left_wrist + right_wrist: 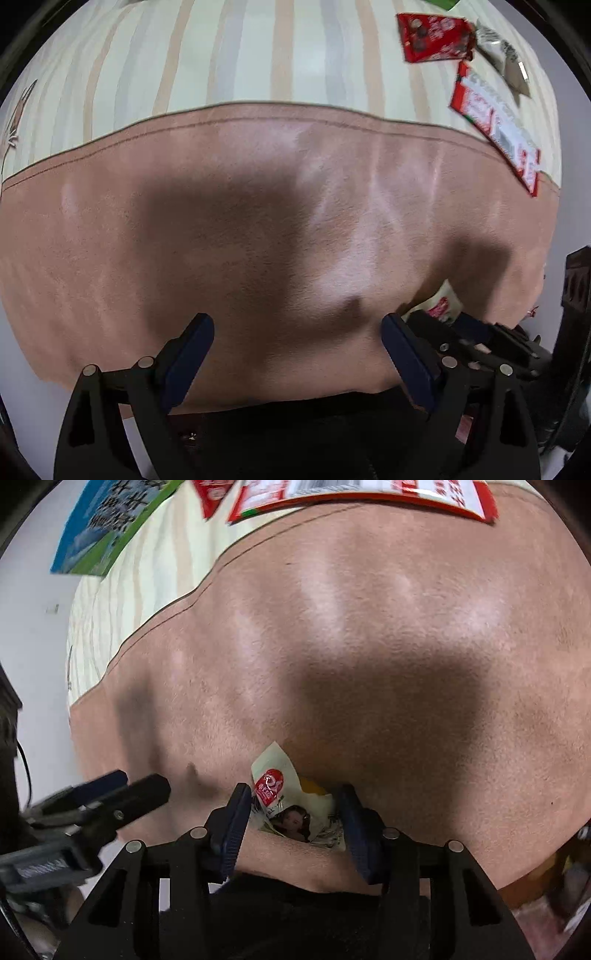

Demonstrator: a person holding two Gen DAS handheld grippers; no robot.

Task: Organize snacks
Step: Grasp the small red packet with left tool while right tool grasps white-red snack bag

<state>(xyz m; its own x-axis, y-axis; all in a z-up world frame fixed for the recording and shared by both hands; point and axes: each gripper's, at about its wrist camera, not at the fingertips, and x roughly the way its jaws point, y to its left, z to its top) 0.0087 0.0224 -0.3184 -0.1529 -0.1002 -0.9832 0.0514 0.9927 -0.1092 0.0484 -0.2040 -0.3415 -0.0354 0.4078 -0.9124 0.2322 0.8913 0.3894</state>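
The right gripper (293,821) has its 2 jaws closed narrow on a small cream snack packet (291,805) with a red logo; the packet stands crumpled between the blue pads (232,830), its top corner sticking up above them. In the left wrist view the same packet (441,304) shows only partly, behind the right tool. The left gripper (297,354) has its jaws wide and holds nothing; it hovers over the pinkish-brown cloth (221,240), just beside the right gripper.

Further out, where the brown cloth meets the striped sheet (184,55), lie the other snacks: a red packet (432,37), a silver wrapper (502,55) and a long red-and-white pack (495,125) overlapping the seam. The right view adds a blue-green bag (107,528) at the far left.

I judge the risk is in the grip: the packet is thin and smooth and seems pinched only at its lower part, so a quick swing may let it slip out or twist. Also the 2 tools are near each other, and a careless move may knock them together
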